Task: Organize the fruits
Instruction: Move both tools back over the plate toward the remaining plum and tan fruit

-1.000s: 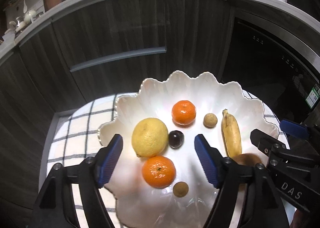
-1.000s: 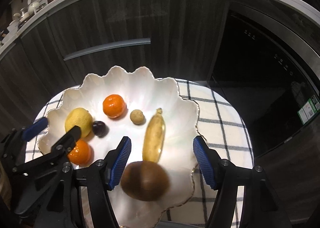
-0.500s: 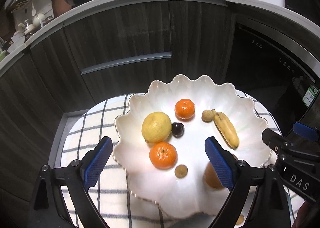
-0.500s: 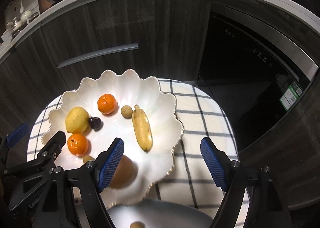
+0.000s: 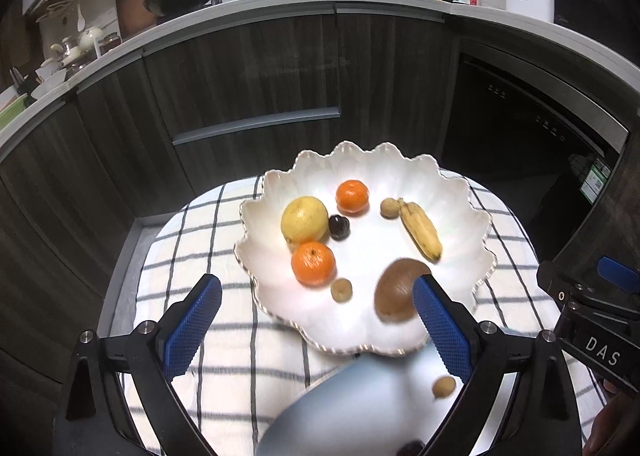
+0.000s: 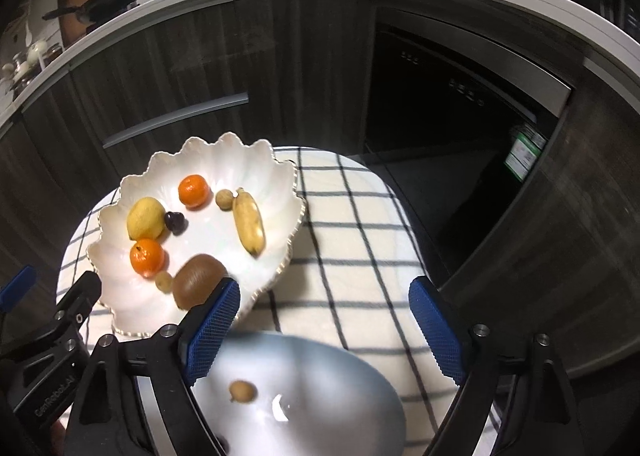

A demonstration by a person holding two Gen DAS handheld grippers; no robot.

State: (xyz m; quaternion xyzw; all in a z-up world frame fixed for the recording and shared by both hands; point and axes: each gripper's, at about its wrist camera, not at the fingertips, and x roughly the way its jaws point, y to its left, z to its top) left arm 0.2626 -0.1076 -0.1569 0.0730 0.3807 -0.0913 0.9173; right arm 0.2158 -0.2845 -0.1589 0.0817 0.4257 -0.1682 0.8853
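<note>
The kiwi [image 5: 400,288] is a bit smeared with blur and the left gripper [image 5: 316,328]'s right pad covers its edge. There's a dark fruit [image 5: 412,450] at 6 o'clock in the grey bowl [image 5: 360,396], cut off by the frame, can't tell what it is. Compared to a second ago both claws have pulled back. The right gripper [image 6: 324,328] had the kiwi between its pads then; now it's wide open with nothing in it, and so is the left. The kiwi sits at roughly 5 o'clock on the white scalloped plate [image 5: 460,192], below the banana [image 5: 422,230].
</note>
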